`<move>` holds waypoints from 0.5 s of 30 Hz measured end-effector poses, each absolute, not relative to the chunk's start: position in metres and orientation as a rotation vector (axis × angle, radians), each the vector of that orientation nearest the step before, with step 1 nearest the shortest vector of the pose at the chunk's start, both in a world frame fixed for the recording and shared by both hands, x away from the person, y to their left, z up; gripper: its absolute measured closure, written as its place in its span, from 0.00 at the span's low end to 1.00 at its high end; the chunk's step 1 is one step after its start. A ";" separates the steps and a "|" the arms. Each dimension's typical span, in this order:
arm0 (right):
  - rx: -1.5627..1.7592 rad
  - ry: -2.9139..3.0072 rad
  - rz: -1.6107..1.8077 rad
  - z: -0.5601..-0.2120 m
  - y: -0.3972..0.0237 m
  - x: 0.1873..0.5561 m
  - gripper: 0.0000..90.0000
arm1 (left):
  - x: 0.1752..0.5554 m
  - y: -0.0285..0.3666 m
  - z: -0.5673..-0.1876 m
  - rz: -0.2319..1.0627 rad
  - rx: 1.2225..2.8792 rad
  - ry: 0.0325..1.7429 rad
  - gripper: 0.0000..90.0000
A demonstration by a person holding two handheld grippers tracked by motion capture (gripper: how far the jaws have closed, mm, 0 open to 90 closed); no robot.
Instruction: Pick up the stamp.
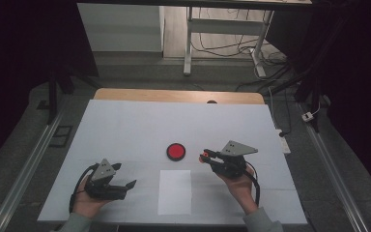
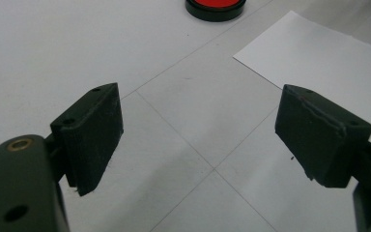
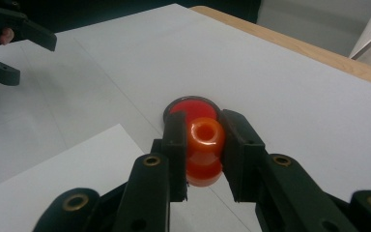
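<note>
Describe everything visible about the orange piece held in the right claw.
The orange piece is small, glossy and translucent, plastic-looking, shaped like a rounded spool: two bulging lobes with a hole in its upper end. It sits clamped between the two black pads of the right claw, lifted off the white table, in front of the red disc as the right gripper view shows it, apart from it.

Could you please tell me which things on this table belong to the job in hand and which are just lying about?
In the job:
- orange bead, gripped in the right tongs
- red dish, just ahead of those tongs

Lying about:
- white paper sheet, flat on the table
- left tongs, open, holding nothing
</note>
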State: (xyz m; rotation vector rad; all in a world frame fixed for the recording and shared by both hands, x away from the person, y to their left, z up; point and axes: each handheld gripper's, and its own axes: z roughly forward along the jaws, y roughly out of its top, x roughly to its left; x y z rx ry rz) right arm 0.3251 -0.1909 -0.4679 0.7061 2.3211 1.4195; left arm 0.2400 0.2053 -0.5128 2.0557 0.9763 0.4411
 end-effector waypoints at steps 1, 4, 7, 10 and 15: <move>0.703 2.322 1.420 -0.468 -0.190 0.325 0.80 | 0.240 0.205 -0.513 0.442 2.056 0.976 0.20; 0.700 2.324 1.429 -0.468 -0.189 0.324 0.80 | 0.240 0.205 -0.513 0.441 2.057 0.976 0.19; 0.693 2.329 1.431 -0.468 -0.187 0.324 0.80 | 0.240 0.205 -0.513 0.440 2.058 0.975 0.19; 0.687 2.336 1.436 -0.468 -0.185 0.323 0.80 | 0.240 0.205 -0.513 0.441 2.056 0.975 0.19; 0.671 2.347 1.456 -0.468 -0.180 0.320 0.80 | 0.240 0.204 -0.513 0.439 2.056 0.974 0.19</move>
